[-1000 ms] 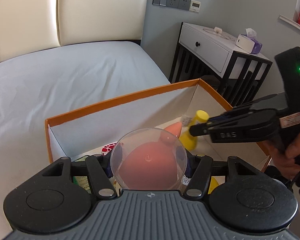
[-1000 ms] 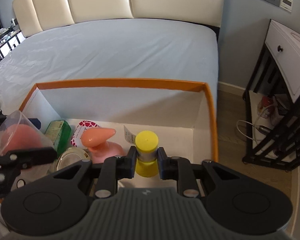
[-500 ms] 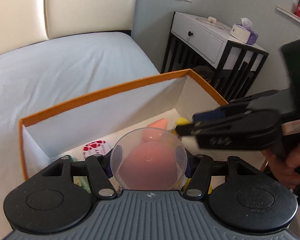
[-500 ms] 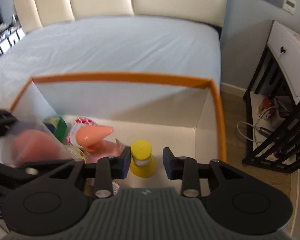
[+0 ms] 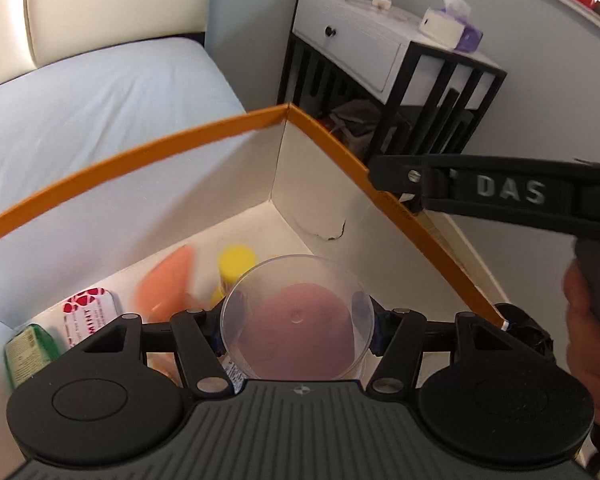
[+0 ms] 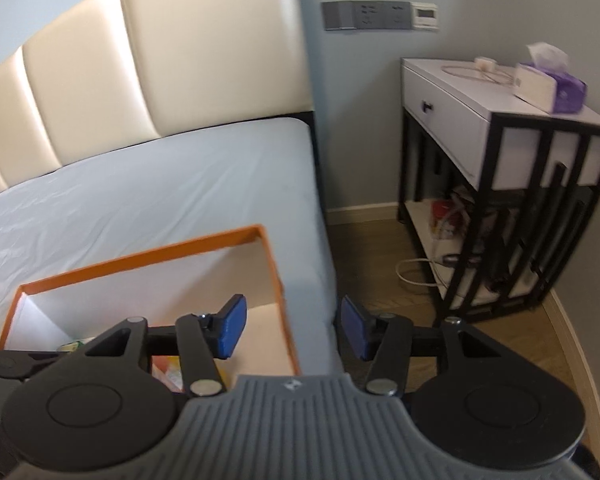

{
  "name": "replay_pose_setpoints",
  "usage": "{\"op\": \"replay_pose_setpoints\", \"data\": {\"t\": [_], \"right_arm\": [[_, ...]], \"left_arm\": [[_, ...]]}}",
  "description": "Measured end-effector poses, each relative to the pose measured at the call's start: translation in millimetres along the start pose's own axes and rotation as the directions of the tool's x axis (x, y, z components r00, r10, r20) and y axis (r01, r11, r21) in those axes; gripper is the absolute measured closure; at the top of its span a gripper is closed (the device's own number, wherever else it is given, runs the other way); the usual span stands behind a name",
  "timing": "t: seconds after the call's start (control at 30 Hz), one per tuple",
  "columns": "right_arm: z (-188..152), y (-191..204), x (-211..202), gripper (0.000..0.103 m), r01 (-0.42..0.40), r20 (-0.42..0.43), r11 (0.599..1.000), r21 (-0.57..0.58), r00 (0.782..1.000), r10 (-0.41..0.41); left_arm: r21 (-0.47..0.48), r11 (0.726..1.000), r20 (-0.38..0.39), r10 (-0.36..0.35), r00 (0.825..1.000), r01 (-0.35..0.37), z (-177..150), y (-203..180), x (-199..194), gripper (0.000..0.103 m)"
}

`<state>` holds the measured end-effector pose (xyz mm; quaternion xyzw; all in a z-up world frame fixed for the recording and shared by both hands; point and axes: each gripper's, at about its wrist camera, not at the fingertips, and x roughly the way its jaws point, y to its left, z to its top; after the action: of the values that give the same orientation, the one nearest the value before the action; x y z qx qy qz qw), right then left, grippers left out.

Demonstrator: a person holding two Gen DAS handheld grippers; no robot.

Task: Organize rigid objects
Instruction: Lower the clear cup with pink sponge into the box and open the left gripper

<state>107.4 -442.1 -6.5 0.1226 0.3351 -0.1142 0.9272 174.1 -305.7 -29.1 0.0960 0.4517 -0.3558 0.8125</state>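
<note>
Left gripper [image 5: 296, 320] clamped on a clear plastic cup [image 5: 296, 316] with a pink object inside, cup mouth facing the camera, held over the orange-rimmed white box [image 5: 148, 156]. On the box floor beyond the jaws: yellow-capped bottle [image 5: 237, 258] just past the cup's left edge, blurred orange-pink item [image 5: 166, 284] left of it, white tin with red hearts reading "MINT" [image 5: 87, 312] further left, green packet [image 5: 28, 354] far left, print unreadable. Right gripper [image 6: 290, 328] jaws just been opening, blue pads apart, nothing between them, straddling the box's right wall. Seen from the left wrist, its arm [image 5: 500, 192] reads "DAS". Tissue box [image 6: 550, 84] on the nightstand [image 6: 452, 120].
</note>
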Motion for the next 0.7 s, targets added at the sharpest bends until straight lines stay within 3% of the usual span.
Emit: {"op": "replay_pose_setpoints", "data": {"t": [0.2, 0.37, 0.47, 0.57, 0.7], "right_arm": [[-9, -3, 6, 0.050, 0.024, -0.032, 1.000, 0.005, 0.999, -0.024], [-11, -1, 6, 0.050, 0.014, -0.045, 1.000, -0.001, 0.999, -0.014], [-9, 2, 4, 0.050, 0.013, -0.037, 1.000, -0.009, 0.999, -0.014], [-8, 2, 0, 0.050, 0.019, -0.026, 1.000, -0.017, 0.999, -0.020], [-9, 1, -7, 0.050, 0.034, -0.014, 0.999, -0.023, 0.999, -0.035]], "left_arm": [[-0.094, 0.995, -0.101, -0.019, 0.995, 0.010, 8, 3, 27, 0.034], [-0.084, 0.996, -0.154, 0.003, 0.988, -0.017, 15, -4, 38, 0.034], [-0.090, 0.996, -0.149, 0.005, 0.989, -0.019, 17, -5, 39, 0.031], [-0.115, 0.993, -0.135, -0.043, 0.990, 0.027, 14, -2, 36, 0.016], [-0.127, 0.992, -0.114, -0.032, 0.993, 0.017, 12, 3, 24, 0.016]]}}
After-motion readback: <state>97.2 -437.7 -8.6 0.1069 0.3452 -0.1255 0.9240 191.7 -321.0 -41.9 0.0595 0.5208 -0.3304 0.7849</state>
